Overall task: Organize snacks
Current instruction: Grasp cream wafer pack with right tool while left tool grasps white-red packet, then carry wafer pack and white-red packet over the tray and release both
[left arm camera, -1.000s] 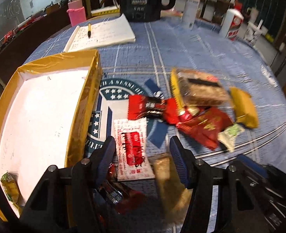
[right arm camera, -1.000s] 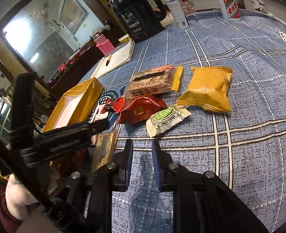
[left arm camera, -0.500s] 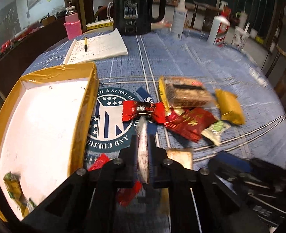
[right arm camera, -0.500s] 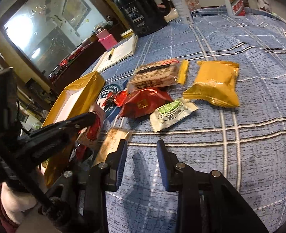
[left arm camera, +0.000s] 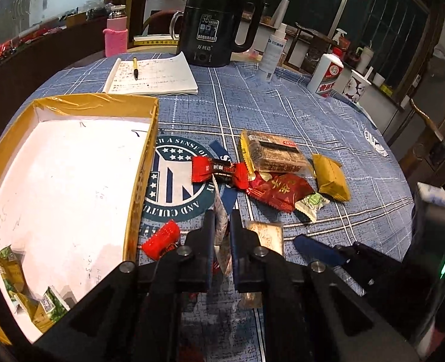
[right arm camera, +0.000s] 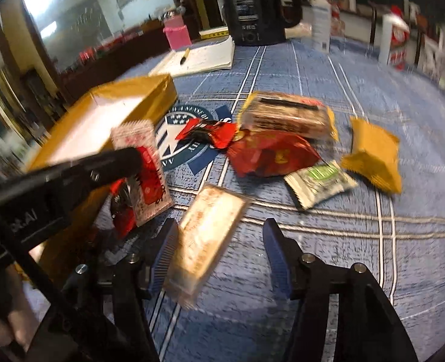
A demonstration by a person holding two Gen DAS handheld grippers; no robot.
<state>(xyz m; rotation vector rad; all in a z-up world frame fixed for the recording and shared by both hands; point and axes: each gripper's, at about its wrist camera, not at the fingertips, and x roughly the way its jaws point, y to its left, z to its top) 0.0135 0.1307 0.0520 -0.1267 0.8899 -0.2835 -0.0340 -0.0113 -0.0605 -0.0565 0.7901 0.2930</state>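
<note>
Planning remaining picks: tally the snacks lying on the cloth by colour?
Red: 3 (twist candy, dark red packet, small red wrapper)
Yellow packet: 1
White-green packet: 1
Beige packet: 1
Clear-wrapped brown bar: 1
Total: 7

Right wrist view motion-blurred; bottle (right arm camera: 396, 40) label unreadable.

- A black electric kettle (left arm camera: 215, 27) stands at the far edge of the bench (left arm camera: 298, 114), which wears a blue checked cloth.
- An open notebook (left arm camera: 153, 75) lies in front of it, a pen (left arm camera: 135, 68) resting on its page.
- A pink-sleeved bottle (left arm camera: 116, 34) stands to the left.
- A white spray bottle (left arm camera: 273, 51) and a red-and-white liquor bottle (left arm camera: 326, 75) stand to the right.
</note>
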